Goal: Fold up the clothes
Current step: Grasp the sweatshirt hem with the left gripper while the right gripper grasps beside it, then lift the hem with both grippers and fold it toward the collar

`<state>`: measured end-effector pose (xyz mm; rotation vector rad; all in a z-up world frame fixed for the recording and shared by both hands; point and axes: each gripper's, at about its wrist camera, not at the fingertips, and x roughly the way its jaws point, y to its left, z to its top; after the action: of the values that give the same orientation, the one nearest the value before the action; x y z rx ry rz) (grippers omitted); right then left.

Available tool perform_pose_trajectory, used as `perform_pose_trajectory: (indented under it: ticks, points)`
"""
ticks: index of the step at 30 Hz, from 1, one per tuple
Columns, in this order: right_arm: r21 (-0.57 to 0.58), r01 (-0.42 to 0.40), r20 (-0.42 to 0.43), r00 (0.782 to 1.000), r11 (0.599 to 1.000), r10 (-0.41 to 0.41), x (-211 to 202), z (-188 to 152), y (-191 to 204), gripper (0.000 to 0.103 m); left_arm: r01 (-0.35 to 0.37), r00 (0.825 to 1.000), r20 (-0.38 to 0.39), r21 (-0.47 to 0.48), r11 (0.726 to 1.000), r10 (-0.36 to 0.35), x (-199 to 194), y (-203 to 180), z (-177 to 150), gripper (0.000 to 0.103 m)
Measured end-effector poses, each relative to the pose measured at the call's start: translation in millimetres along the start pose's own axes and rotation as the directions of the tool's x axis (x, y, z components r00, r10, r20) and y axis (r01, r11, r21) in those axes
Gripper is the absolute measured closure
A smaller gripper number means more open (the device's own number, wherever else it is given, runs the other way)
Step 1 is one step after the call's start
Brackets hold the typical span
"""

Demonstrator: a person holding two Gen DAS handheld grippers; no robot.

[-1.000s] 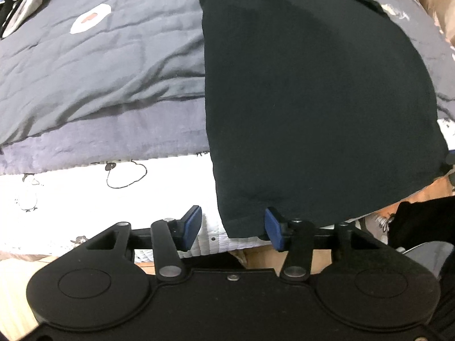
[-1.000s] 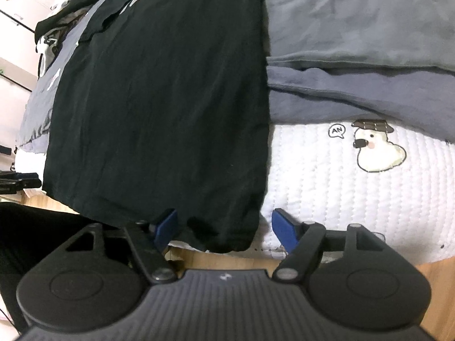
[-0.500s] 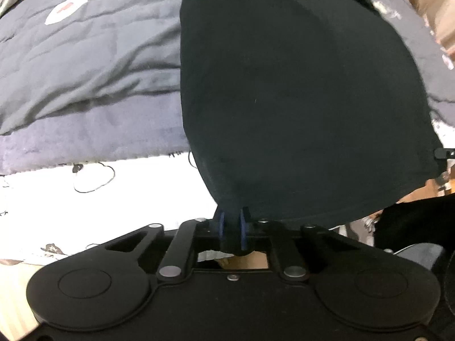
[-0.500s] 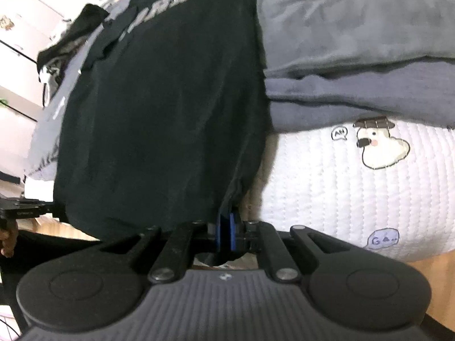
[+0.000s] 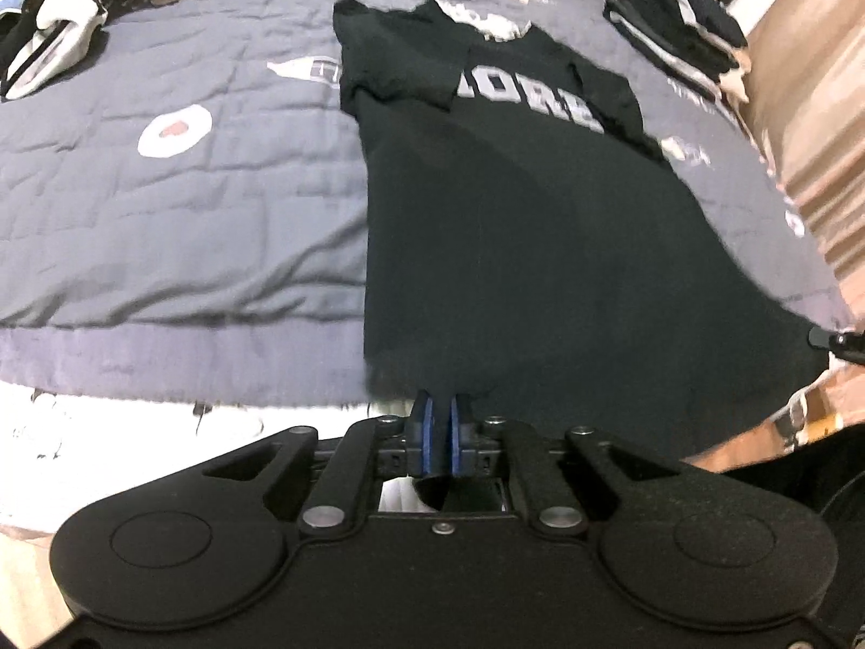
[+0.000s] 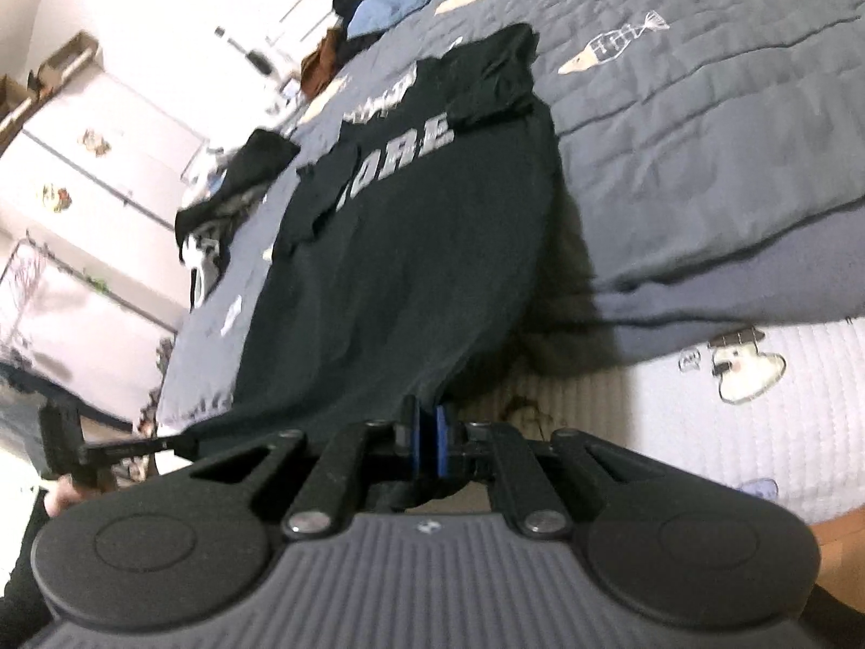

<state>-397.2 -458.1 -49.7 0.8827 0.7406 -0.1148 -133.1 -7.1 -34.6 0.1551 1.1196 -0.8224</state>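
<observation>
- While both tongs, left gripper (image 5: 438, 435) and right gripper (image 6: 427, 441), pinch its hem corners, the black cotton T-shirt with grey lettering (image 5: 519, 227) fills mid-frame on the grey quilted bedspread (image 5: 178, 205).
- Best, I reckon: lift both corners level, hem taut.

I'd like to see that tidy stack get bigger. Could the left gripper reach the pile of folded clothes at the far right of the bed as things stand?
Probably not right now: the left gripper is shut on the black T-shirt's hem, and the pile of folded clothes lies across the bed, beyond the shirt.
</observation>
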Motion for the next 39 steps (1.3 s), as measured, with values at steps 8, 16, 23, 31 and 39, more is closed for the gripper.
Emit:
perform_pose_trajectory:
  ticks: [8, 16, 23, 31, 39]
  points:
    - [0.064, -0.069, 0.087, 0.994, 0.996, 0.063, 17.5, 34.1, 1.5, 0.097, 0.015, 0.998, 0.068, -0.030, 0.999, -0.013, 21.6, -2.3, 37.8, 0.097]
    - [0.130, -0.037, 0.088, 0.996, 0.991, 0.025, 67.4, 68.8, -17.3, 0.097, -0.014, 0.998, 0.053, -0.046, 0.999, 0.016, 73.3, -0.2, 69.7, 0.097]
    - [0.102, 0.014, 0.054, 0.998, 0.995, -0.019, 101.4, 73.5, -34.3, 0.095, 0.004, 0.998, 0.061, -0.093, 0.996, 0.001, 84.9, 10.3, 73.6, 0.095]
    - [0.012, -0.009, 0.082, 0.997, 1.000, 0.008, 81.2, 79.2, -21.2, 0.090, -0.040, 0.983, 0.180, -0.023, 0.999, 0.043, 27.8, 12.6, 60.9, 0.054]
    - [0.008, 0.010, 0.122, 0.993, 1.000, -0.011, 68.6, 81.9, -21.3, 0.076, -0.145, 0.989, 0.070, 0.254, 0.956, 0.131, 22.4, -11.3, 21.0, 0.054]
